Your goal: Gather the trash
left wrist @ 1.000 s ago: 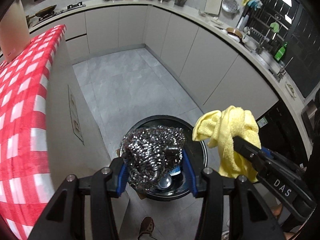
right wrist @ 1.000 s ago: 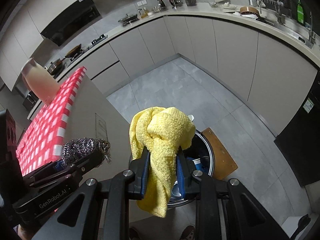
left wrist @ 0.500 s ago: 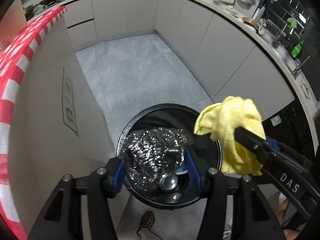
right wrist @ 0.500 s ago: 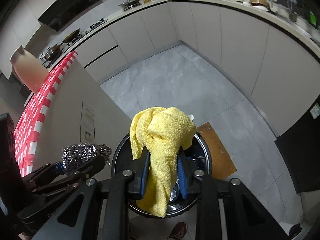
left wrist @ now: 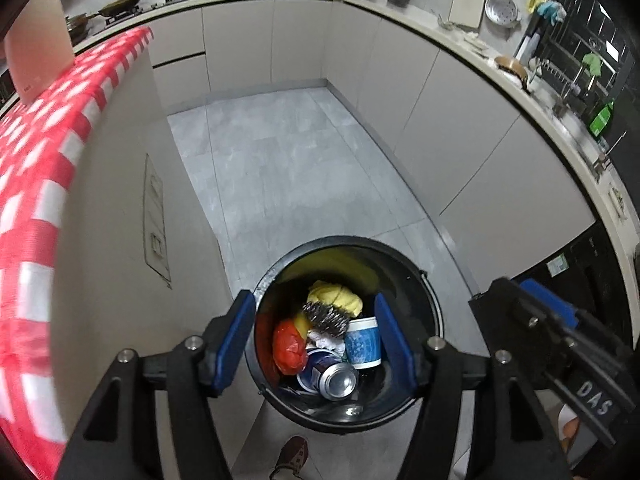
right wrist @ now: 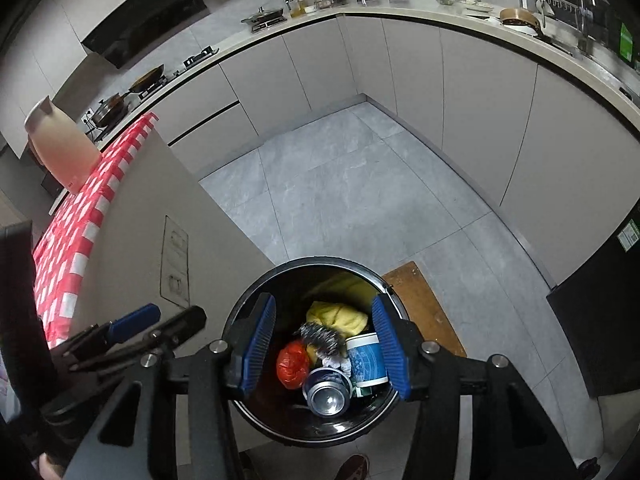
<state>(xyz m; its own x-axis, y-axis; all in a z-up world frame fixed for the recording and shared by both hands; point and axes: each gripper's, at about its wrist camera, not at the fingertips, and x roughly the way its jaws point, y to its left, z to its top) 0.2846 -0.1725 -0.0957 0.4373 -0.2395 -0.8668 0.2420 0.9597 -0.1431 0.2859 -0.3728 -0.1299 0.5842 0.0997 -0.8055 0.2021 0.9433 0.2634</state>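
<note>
Both grippers hang over the black bin point(left wrist: 434, 308) on the grey floor, pointing down into it. The left gripper point(left wrist: 316, 340) has just been opening its jaws; they now stand apart with nothing between them, the blue pads point(left wrist: 234, 338) framing the bin's mouth. The right gripper point(right wrist: 324, 344) has likewise just been opening, and its jaws are apart and empty too.

The trash lies inside the bin. The yellow cloth point(left wrist: 336, 296) sits toward the far side, with the steel scourer point(left wrist: 326, 318) resting just in front of it, the two touching. Around them are a red bag point(left wrist: 288, 346), a blue-and-white cup point(left wrist: 362, 342) lying on its side, and a can point(left wrist: 336, 380) nearest the camera (its shiny end faces up). White crumpled paper shows between scourer and can.

In the right wrist view a brown board point(right wrist: 424, 308) lies on the floor just beside the bin. To the left stands a counter with a red-checked cloth point(right wrist: 92, 216), and a pale jug point(right wrist: 60, 148) stands on it. A shoe point(left wrist: 292, 456) shows at the lower edge, near the bin.
</note>
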